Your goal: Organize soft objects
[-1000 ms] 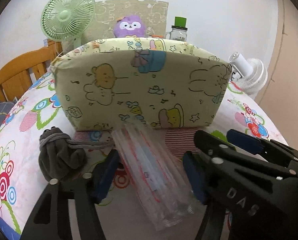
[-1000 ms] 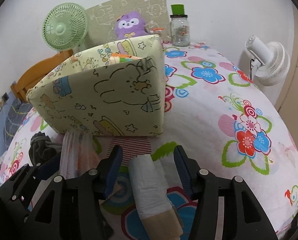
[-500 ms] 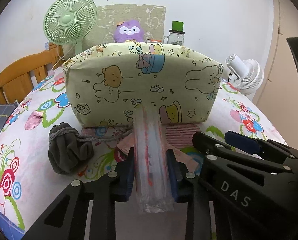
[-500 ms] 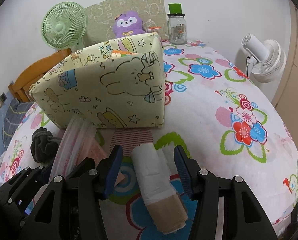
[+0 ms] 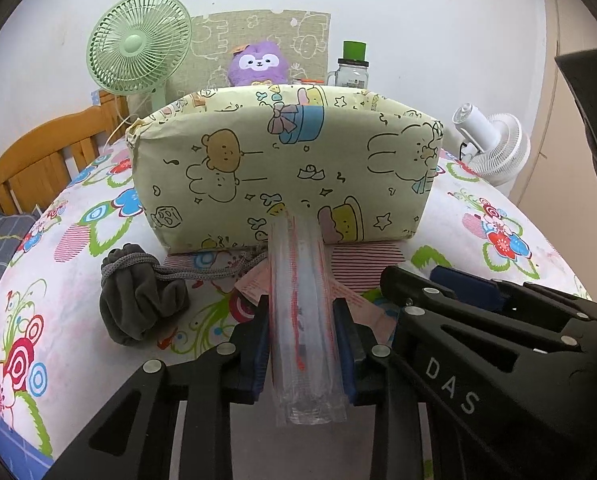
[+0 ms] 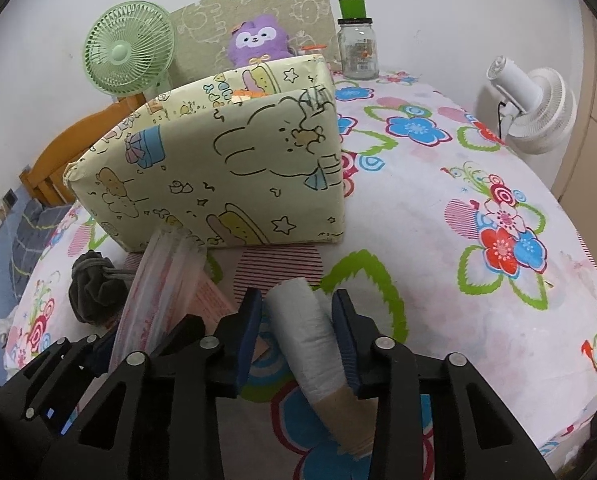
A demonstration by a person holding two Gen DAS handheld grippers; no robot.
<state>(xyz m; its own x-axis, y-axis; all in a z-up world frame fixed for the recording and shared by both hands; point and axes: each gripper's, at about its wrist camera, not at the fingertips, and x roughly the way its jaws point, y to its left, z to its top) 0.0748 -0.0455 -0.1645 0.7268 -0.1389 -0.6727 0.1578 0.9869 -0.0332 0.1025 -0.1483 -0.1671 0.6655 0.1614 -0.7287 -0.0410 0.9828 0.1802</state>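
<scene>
Roll of white bags (image 6: 312, 336) sits clamped between right jaws.

My black claws have blue pads (image 5: 258, 344). The storage box (image 5: 286, 168) ahead is pale yellow with cartoon animals; left of it lies a grey pouch (image 5: 138, 304) on the flowered sheet (image 6: 458, 280)

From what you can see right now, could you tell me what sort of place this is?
Most likely a bedroom at home: a wooden bed frame stands on the left, a plush toy sits by the wall, and a flowered sheet covers the surface.

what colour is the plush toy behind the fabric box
Purple, with a white face; the plush toy shows best in the right wrist view.
</scene>
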